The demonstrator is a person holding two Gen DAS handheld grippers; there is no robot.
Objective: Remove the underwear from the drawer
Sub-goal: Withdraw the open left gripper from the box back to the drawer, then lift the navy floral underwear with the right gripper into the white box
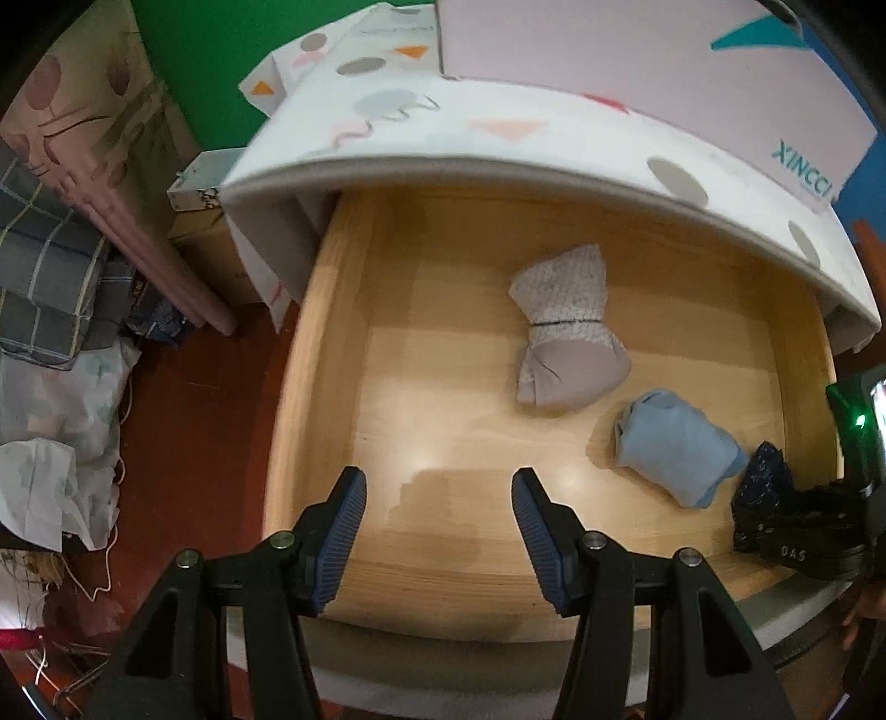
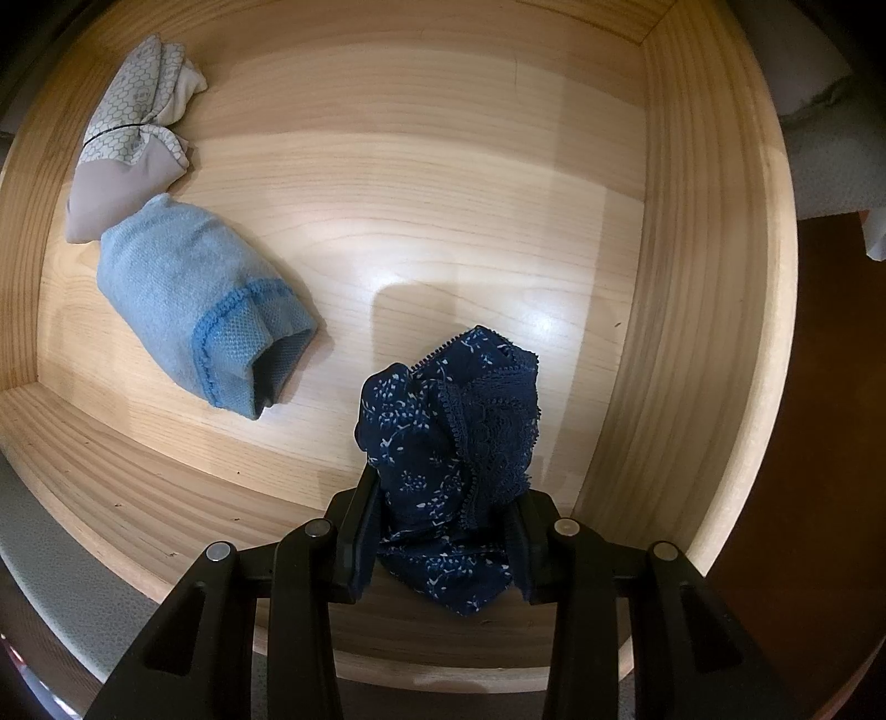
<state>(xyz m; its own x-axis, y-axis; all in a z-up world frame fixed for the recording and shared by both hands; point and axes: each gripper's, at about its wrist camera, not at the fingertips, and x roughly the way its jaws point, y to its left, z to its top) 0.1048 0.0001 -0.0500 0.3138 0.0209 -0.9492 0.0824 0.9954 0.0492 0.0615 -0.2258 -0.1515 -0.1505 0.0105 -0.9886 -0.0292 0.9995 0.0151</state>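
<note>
The open wooden drawer (image 1: 343,343) (image 2: 692,277) holds rolled underwear. My right gripper (image 2: 443,498) points straight down into it and is shut on a navy floral pair with lace trim (image 2: 443,437), which bulges up between the jaws. That navy pair (image 1: 761,487) and the right gripper (image 1: 803,531) show at the right edge of the left wrist view. A light blue roll (image 1: 675,448) (image 2: 205,310) and a grey patterned roll (image 1: 565,327) (image 2: 127,138) lie on the drawer floor. My left gripper (image 1: 437,531) hangs open above the drawer's near left part, with nothing between its fingers.
A white patterned top (image 1: 498,149) with a pink box (image 1: 637,50) overhangs the back of the drawer. Left of the drawer are a red-brown floor (image 1: 194,415), folded checked bedding (image 1: 50,277), a pale bag (image 1: 55,443) and a cardboard box (image 1: 205,221).
</note>
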